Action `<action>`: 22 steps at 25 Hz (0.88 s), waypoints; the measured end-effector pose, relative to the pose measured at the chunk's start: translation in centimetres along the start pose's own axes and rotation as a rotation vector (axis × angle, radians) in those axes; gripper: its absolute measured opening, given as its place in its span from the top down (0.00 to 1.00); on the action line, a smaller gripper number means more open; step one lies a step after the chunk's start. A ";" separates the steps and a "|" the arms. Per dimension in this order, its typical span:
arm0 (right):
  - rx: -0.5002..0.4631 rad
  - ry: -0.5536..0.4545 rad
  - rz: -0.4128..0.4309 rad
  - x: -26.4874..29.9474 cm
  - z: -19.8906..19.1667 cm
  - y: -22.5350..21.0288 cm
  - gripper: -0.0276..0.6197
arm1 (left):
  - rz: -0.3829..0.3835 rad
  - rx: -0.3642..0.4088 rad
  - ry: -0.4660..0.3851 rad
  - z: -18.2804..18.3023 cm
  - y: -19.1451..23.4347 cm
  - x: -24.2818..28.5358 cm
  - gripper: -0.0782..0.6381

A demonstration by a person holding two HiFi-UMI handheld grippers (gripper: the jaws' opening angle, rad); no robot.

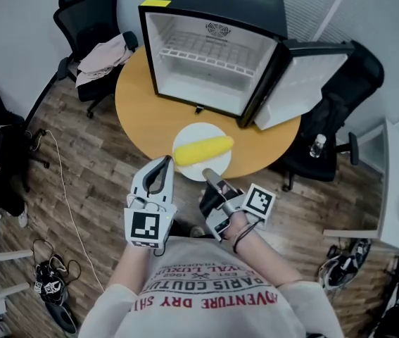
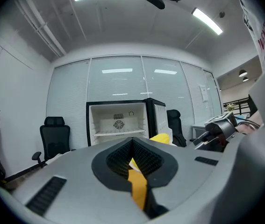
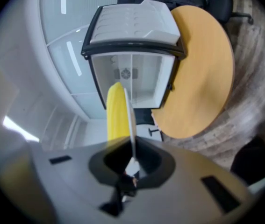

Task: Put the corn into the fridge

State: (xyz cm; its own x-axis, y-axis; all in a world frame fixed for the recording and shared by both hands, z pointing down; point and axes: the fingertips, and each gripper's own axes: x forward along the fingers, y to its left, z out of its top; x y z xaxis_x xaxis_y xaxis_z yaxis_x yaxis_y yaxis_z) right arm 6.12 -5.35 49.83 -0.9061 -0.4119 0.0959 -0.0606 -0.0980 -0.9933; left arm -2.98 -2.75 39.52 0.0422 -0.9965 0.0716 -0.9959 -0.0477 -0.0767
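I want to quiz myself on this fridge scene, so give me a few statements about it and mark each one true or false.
1. The fridge has its door open. True.
2. The corn is already on a shelf inside the fridge. False: it lies on a white plate outside, in front of the open fridge.
3. The right tongs are shut on the plate's rim. True.
4. The fridge stands on the floor. False: it stands on a round wooden table.
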 end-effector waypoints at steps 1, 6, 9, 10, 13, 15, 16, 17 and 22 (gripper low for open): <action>0.006 -0.004 -0.003 0.4 0.7 -0.1 0.90 | -0.003 0.000 0.003 -0.2 0.2 0.9 0.86; 0.018 -0.067 -0.026 2.4 4.4 -0.5 0.90 | -0.054 0.004 0.003 -0.6 1.1 5.5 0.86; 0.022 -0.115 -0.017 4.6 6.4 0.0 0.90 | -0.092 0.007 -0.001 -0.3 2.7 8.6 0.86; 0.022 -0.132 -0.016 5.4 7.1 0.2 0.90 | -0.107 0.009 -0.004 -0.1 3.3 9.8 0.86; 0.017 -0.178 -0.016 7.7 9.1 0.9 0.90 | -0.155 0.016 -0.007 0.2 4.9 13.1 0.86; 0.015 -0.207 -0.010 9.2 10.3 1.5 0.90 | -0.187 0.015 -0.003 0.3 5.8 15.0 0.86; 0.012 -0.222 -0.003 10.0 10.8 1.9 0.90 | -0.204 0.010 -0.002 0.3 6.2 15.8 0.86; 0.007 -0.236 0.007 10.8 11.2 2.2 0.90 | -0.221 0.013 -0.004 0.4 6.7 16.6 0.86; 0.007 -0.314 0.027 15.5 12.6 3.5 0.90 | -0.298 0.031 -0.019 0.5 10.7 20.5 0.86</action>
State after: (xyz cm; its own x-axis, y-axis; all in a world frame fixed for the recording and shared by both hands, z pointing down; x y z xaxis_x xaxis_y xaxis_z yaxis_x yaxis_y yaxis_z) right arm -2.90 -23.52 48.65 -0.7337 -0.6740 0.0858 -0.0347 -0.0890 -0.9954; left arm -12.75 -23.73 39.67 0.3342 -0.9394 0.0765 -0.9364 -0.3402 -0.0858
